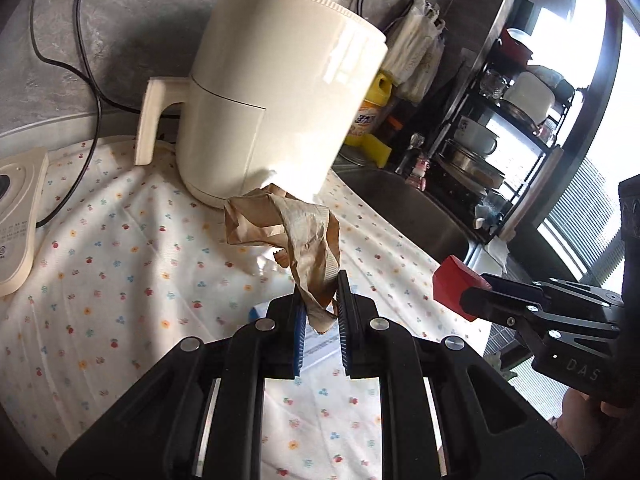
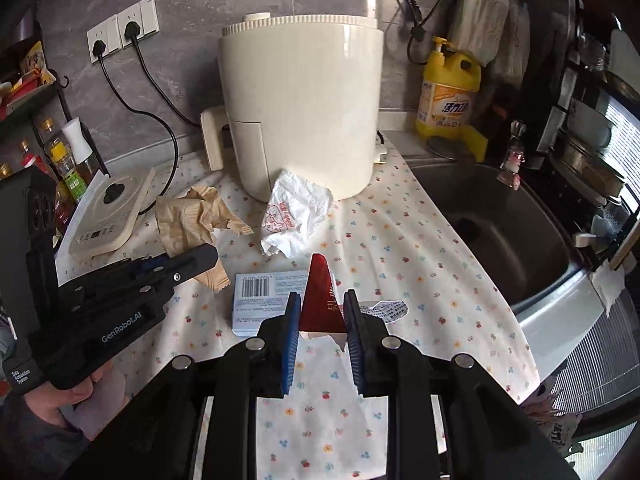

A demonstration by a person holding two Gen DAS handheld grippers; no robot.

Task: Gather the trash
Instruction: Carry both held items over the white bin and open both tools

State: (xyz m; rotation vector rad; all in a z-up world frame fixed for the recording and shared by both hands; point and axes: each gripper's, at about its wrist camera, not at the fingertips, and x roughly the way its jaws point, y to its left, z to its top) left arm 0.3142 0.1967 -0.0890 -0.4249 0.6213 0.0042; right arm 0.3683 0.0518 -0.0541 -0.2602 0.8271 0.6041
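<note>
Two grippers holding trash | left gripper (image 1: 320,312) is pinching crumpled brown paper bag (image 1: 280,224) aloft | right gripper (image 2: 322,316) is clamping red carton (image 2: 322,300) | white crumpled wrapper (image 2: 294,216) is lying ahead of, nearer, the right gripper on floral tablecloth (image 2: 420,248)

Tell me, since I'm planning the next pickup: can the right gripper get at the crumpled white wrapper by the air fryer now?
Probably not yet. The path over the cloth to the white wrapper looks open, but the right gripper is already shut on a red packet.
</note>
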